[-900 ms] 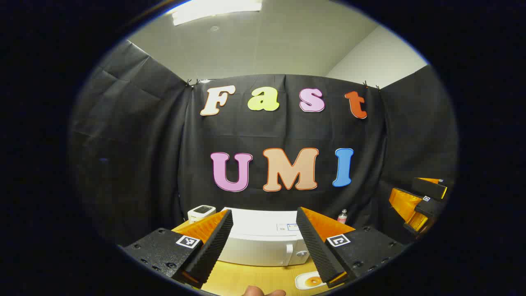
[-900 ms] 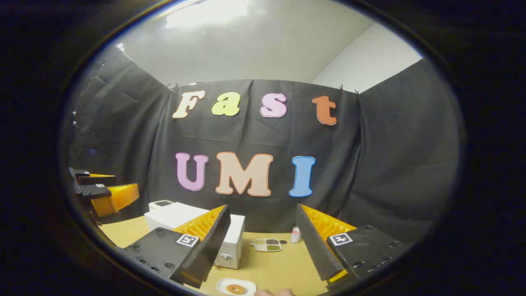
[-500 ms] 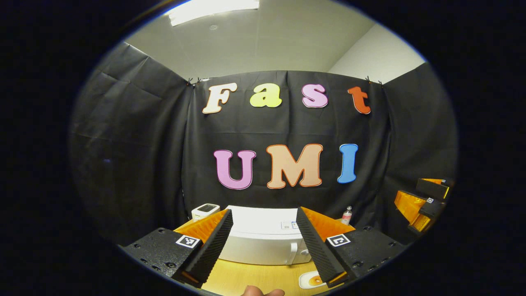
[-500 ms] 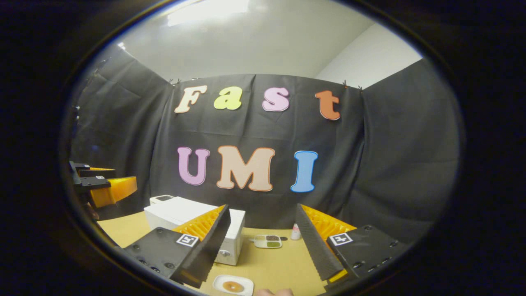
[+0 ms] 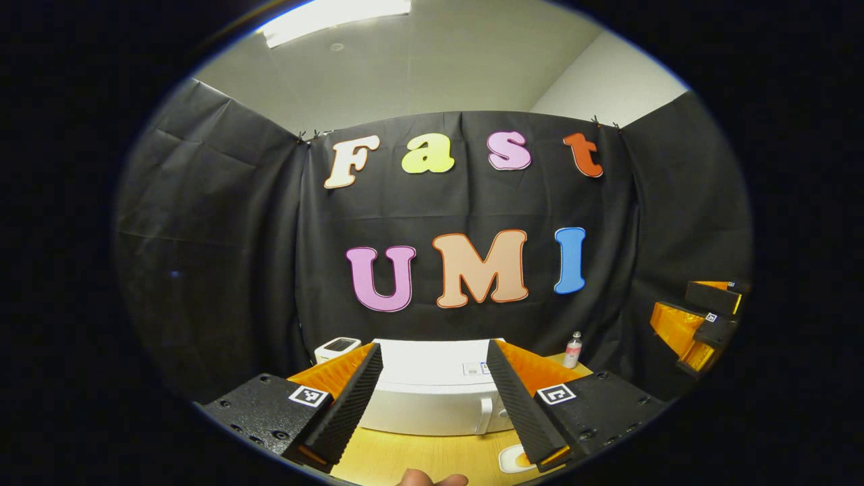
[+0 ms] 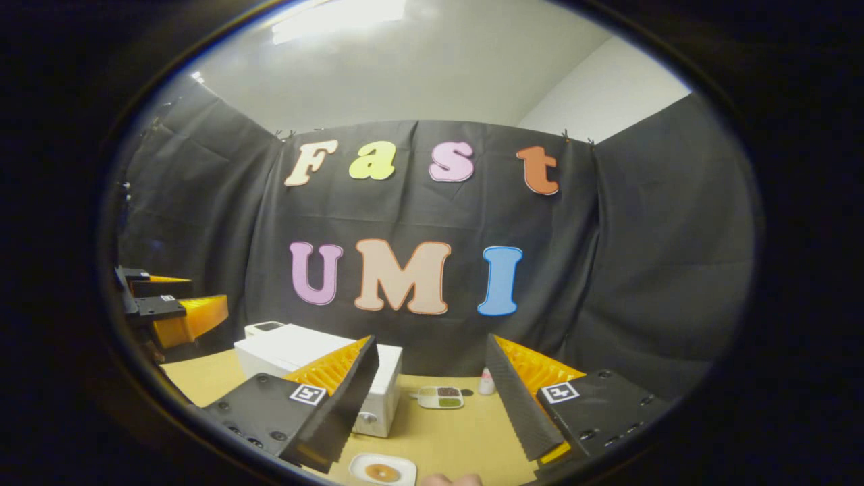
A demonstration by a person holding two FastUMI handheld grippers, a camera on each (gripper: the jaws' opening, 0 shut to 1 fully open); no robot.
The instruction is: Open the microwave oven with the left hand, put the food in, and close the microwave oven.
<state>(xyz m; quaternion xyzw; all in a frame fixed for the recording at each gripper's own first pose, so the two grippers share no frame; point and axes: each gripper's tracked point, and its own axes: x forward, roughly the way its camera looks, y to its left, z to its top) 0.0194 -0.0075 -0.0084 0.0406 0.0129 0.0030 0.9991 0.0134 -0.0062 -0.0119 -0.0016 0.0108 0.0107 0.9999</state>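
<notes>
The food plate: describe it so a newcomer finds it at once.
Start at the white microwave oven on the wooden table. In front of it, nearest the right gripper, lies the food plate: white, one round brown item, unlike the divided dish farther back.

Each gripper carried two wedge-shaped fingers with ribbed, saw-toothed inner faces, mounted on flat, dark plates studded with small round screws. In the left gripper view the left gripper (image 5: 434, 395) bore a small square black-and-white marker on each plate just behind the finger, and the right gripper (image 6: 432, 398) in its own view bore the same. Beside the booth's wall in each view, the other gripper appeared as stacked blocks with tiny square markers, and a bare fingertip (image 5: 432, 479) showed below the fingers.
</notes>
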